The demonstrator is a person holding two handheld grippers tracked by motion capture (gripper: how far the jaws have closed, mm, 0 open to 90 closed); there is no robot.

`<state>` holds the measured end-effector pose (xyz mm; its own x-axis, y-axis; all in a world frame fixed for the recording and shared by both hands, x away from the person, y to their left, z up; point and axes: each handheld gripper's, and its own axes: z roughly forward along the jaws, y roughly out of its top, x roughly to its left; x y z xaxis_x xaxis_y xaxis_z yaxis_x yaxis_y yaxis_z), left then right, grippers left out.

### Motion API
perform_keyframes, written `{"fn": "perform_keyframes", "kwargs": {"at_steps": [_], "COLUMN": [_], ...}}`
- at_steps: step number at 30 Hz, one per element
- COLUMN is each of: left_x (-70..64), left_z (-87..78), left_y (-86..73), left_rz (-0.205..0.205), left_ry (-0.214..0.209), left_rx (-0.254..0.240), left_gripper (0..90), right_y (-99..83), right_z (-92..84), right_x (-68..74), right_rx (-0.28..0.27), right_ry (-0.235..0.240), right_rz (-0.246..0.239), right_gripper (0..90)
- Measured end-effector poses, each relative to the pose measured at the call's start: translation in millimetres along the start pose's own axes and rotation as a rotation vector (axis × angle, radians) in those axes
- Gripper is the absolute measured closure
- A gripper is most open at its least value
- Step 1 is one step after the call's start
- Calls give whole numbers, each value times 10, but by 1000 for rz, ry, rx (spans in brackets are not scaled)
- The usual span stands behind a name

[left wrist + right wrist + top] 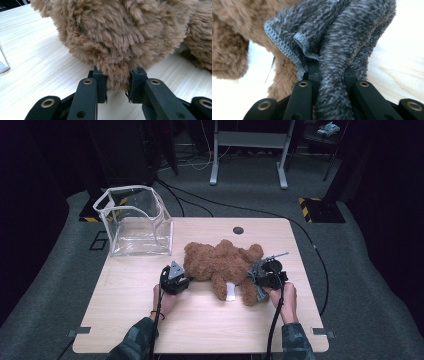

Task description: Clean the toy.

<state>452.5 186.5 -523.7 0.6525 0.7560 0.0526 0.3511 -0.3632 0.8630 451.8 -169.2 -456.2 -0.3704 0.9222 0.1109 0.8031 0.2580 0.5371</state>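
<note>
Near the person, the left gripper [176, 279] pinches a tuft of the brown plush bear [220, 262] between its fingers [100, 83]. The right gripper [270, 274] has its fingers [313, 72] closed on a grey cloth [337, 45]. The bear lies on the middle of the desk [130, 305]. Farther back stands a clear plastic bag [134, 222].

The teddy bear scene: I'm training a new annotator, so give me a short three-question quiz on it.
1. True or false: the left gripper is clamped on a tuft of the brown teddy bear.
2. What does the right gripper hold? A) grey cloth B) a white tag C) nothing
3. Which container stands at the table's far left corner?

Key:
1. True; fur is pinched between its jaws.
2. A, the grey cloth.
3. The clear plastic box, standing apart from the bear.
</note>
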Motion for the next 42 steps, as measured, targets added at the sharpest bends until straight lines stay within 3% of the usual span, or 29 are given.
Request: {"fn": "perform_keyframes", "kwargs": {"at_steps": [3,6,12,19,25,30,42], "left_x": [-1,-8,-5,-5,-5,-6,-11], "left_z": [-2,5,3,3,3,4,6], "left_y": [3,0,3,3,3,3,3], "left_rz": [1,-1,-1,-1,1,0,-5], "left_ry": [-5,5,4,4,4,4,4], "left_rx": [9,2,8,9,10,9,9], "left_gripper": [731,731,732,732,732,732,732], "right_y": [17,11,-179,-456,-486,-533,-688], "right_z": [28,126,-14,-66,-96,29,-51], "right_x": [-1,4,26,38,-25,58,326], "right_rx": [-99,-75,-48,38,-39,-59,-109], "right_ry": [9,-12,-38,-18,-96,-85,-24], "right_rz": [40,38,26,14,68,56,14], "right_gripper": [758,760,765,764,761,762,762]}}
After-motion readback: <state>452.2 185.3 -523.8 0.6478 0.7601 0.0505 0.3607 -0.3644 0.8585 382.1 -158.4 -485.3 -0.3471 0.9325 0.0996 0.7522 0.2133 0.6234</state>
